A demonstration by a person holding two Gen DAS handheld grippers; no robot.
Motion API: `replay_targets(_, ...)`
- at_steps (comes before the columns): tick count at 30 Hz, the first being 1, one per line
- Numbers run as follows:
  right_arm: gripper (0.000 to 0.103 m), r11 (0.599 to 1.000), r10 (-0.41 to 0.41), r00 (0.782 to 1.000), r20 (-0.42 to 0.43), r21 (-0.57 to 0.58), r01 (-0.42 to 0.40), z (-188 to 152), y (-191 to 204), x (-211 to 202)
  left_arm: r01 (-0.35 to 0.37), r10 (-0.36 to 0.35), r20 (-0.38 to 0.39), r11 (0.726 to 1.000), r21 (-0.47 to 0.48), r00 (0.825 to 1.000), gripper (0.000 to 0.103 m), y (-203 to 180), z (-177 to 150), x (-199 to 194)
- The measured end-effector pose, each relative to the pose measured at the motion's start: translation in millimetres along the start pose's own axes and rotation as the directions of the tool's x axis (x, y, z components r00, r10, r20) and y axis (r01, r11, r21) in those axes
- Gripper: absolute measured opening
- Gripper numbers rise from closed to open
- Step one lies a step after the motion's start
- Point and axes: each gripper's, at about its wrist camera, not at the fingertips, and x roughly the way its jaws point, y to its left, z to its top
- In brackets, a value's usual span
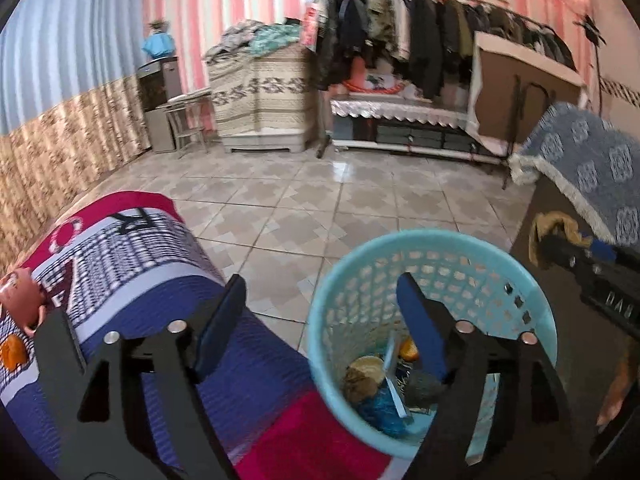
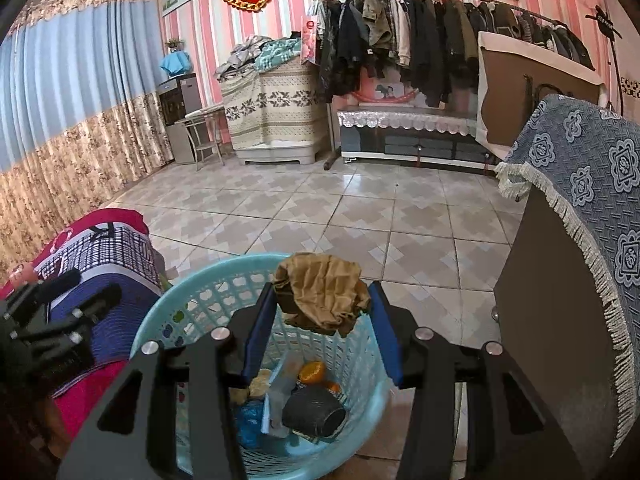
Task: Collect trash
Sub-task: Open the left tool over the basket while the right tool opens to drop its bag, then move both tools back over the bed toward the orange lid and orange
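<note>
A light blue plastic basket stands on the tiled floor and holds several pieces of trash; it also shows in the right wrist view. My right gripper is shut on a crumpled brown paper and holds it above the basket's far rim. It shows from the side in the left wrist view, with the paper. My left gripper is open and empty, above the basket's left rim and the bed edge. It shows at the left in the right wrist view.
A bed with a red, white and blue cover lies to the left, with a pink cup and an orange piece on it. A dark cabinet with a blue fringed cloth stands to the right. Tiled floor extends beyond.
</note>
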Motion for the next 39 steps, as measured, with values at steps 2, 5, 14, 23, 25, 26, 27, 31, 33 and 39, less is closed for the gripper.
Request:
replay_targets(2,0.047,1.0,0.007,1.0,0.0,-0.007,-0.007,-1.9,7.2,0.5,-0.04,0.041,0.026,0.999,-0.017,0.999,0.087,12.5,1.9,-8.9)
replay_targets(5,0.05,1.0,0.017,1.0,-0.004,-0.013,-0.017,-3.9,16.6,2.7,-0.092,0.093,0.046,0.995,-0.034,0.995,0.09,28.5,3.3,-20.3)
replay_targets(14,0.074,0.998,0.052,0.998,0.027,-0.04,-0.051,-0.7,48.2,-4.2,-0.166,0.173,0.056,0.979,-0.119,0.983,0.093,85.3,-4.0,-58.8)
replay_targets(23,0.092,0.997,0.051,0.997,0.063,-0.063,-0.047,2.7,77.2,-14.4,-0.253,0.268,0.052,0.948,-0.194,0.962,0.097,141.4,-23.3,-98.7)
replay_targets(25,0.092,0.996,0.057,0.996,0.067,-0.074,-0.052,4.5,84.9,-16.0,-0.27,0.285,0.048,0.94,-0.207,0.957,0.097,153.1,-27.5,-106.0)
replay_targets(26,0.092,0.995,0.065,0.996,0.068,-0.081,-0.059,5.0,90.5,-16.8,-0.281,0.297,0.042,0.935,-0.215,0.954,0.097,160.8,-30.9,-110.6)
replay_targets(27,0.093,0.993,0.078,0.995,0.066,-0.091,-0.071,5.0,96.9,-17.2,-0.292,0.307,0.038,0.93,-0.221,0.951,0.097,167.7,-35.0,-115.1)
replay_targets(31,0.093,0.985,0.11,0.992,0.062,-0.137,-0.101,1.2,120.5,-20.1,-0.335,0.352,0.022,0.908,-0.252,0.936,0.097,194.2,-49.7,-131.9)
replay_targets(33,0.093,0.98,0.131,0.99,0.059,-0.159,-0.12,-0.4,132.6,-21.8,-0.358,0.374,0.008,0.893,-0.273,0.927,0.097,209.8,-59.7,-140.8)
replay_targets(39,0.093,0.952,0.216,0.976,0.035,-0.23,-0.202,-13.0,175.1,-28.6,-0.433,0.445,-0.027,0.851,-0.297,0.895,0.097,246.7,-84.6,-159.0)
